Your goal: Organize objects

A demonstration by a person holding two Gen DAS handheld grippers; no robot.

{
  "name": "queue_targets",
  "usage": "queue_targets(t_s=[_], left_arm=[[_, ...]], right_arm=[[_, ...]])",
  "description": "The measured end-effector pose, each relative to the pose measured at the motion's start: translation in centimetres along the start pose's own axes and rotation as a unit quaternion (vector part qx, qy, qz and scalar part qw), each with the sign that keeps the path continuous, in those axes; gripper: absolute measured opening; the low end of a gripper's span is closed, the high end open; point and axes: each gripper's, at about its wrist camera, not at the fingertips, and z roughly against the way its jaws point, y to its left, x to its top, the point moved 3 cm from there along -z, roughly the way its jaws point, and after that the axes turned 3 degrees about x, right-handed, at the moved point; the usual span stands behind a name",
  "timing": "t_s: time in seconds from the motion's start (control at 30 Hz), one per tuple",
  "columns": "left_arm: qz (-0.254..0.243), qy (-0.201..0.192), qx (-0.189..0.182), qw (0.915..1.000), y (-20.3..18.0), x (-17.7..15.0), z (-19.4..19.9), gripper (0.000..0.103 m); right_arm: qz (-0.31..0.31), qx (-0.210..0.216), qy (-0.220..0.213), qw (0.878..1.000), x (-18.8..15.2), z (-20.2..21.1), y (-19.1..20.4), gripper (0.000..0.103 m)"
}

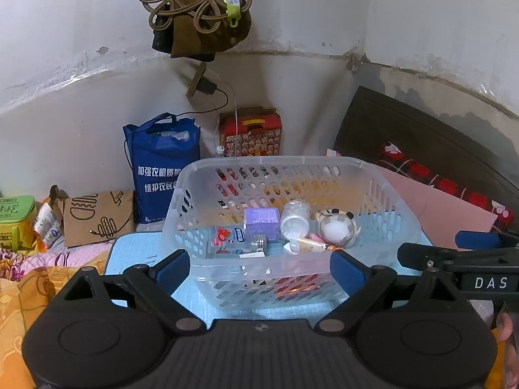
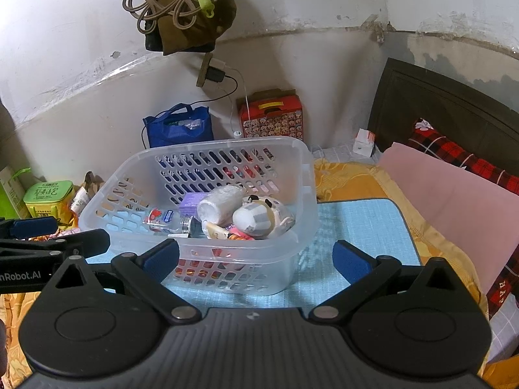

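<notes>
A clear plastic basket (image 1: 382, 168) (image 2: 301, 149) stands on a light blue mat (image 1: 133, 253) (image 2: 363, 227). Inside lie a small clear bottle with a strawberry label (image 1: 233, 241) (image 2: 165, 218), a purple box (image 1: 262, 222) (image 2: 191, 202), a white jar (image 1: 294, 218) (image 2: 217, 206), a panda-patterned cup (image 1: 337, 228) (image 2: 259, 217) and a small tube (image 1: 308, 244) (image 2: 217, 230). My left gripper (image 1: 259, 270) is open and empty, just before the basket's near wall. My right gripper (image 2: 256, 261) is open and empty, at the basket's near right corner.
The mat lies on an orange bedspread (image 2: 343, 178). A pink pillow (image 2: 454, 201) and a red plaid one (image 2: 460, 159) lie right, by a dark headboard (image 2: 438, 110). A blue bag (image 1: 162, 165), red box (image 1: 251, 134), cardboard (image 1: 97, 217) and green tin (image 1: 16, 217) stand by the wall.
</notes>
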Motion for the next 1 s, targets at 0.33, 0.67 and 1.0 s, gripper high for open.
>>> queue_targets(t_s=[0.33,0.67,1.0], left_arm=[[-0.002,0.000,-0.003,1.0000,-0.29,0.19,-0.34,0.095],[-0.003,0.000,-0.007,1.0000,-0.43,0.11,-0.39,0.095],[-0.006,-0.011,-0.010,0.9999,-0.75,0.07,-0.11,0.095]], right_arm=[[-0.002,-0.001,0.002,1.000,-0.01,-0.13,-0.02,0.103],[-0.001,0.000,0.005,1.000,-0.10,-0.24,0.19,0.103],[-0.004,-0.001,0.006,1.000,-0.13,-0.37,0.25,0.103]])
